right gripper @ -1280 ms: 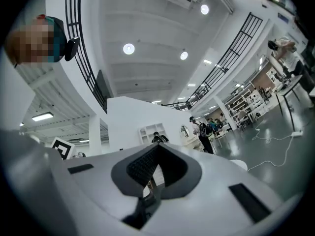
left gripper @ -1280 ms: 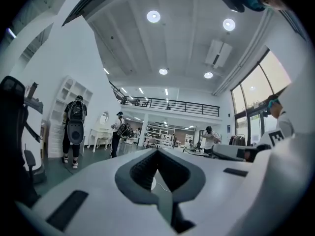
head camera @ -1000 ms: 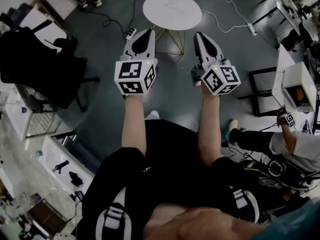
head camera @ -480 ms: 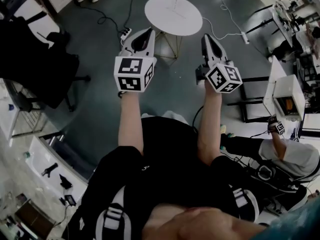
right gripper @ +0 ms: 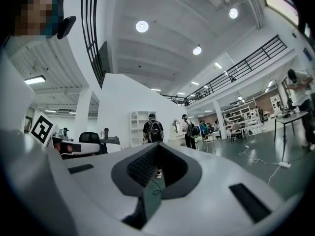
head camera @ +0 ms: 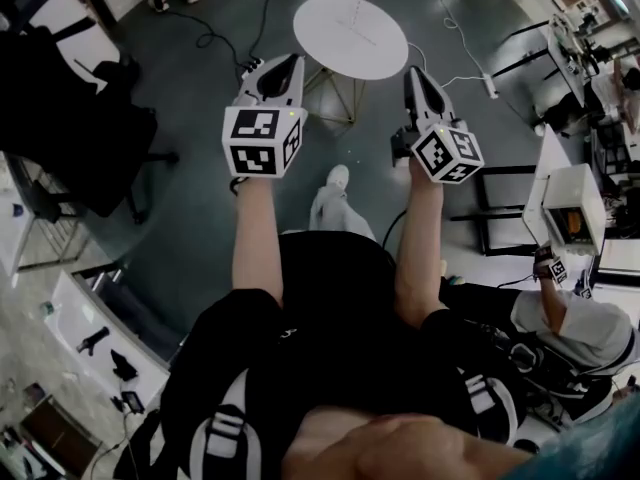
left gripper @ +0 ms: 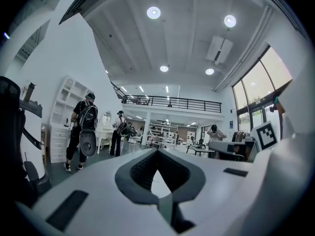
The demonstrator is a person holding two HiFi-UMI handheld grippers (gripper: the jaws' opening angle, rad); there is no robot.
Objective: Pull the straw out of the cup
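Just beyond right gripper (head camera: pixel 412 73), white table (head camera: pixel 350 40)

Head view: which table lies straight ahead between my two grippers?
The round white table, just beyond the tips of the left gripper and right gripper; the rectangular white desk stands off to the right.

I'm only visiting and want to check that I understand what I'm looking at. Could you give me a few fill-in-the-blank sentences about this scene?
1. The white table has a top that is ____ in shape.
2. The left hand-held gripper has its jaws ____, with no object between them.
3. The right hand-held gripper, its jaws also together, holds ____.

Missing words: round; shut; nothing
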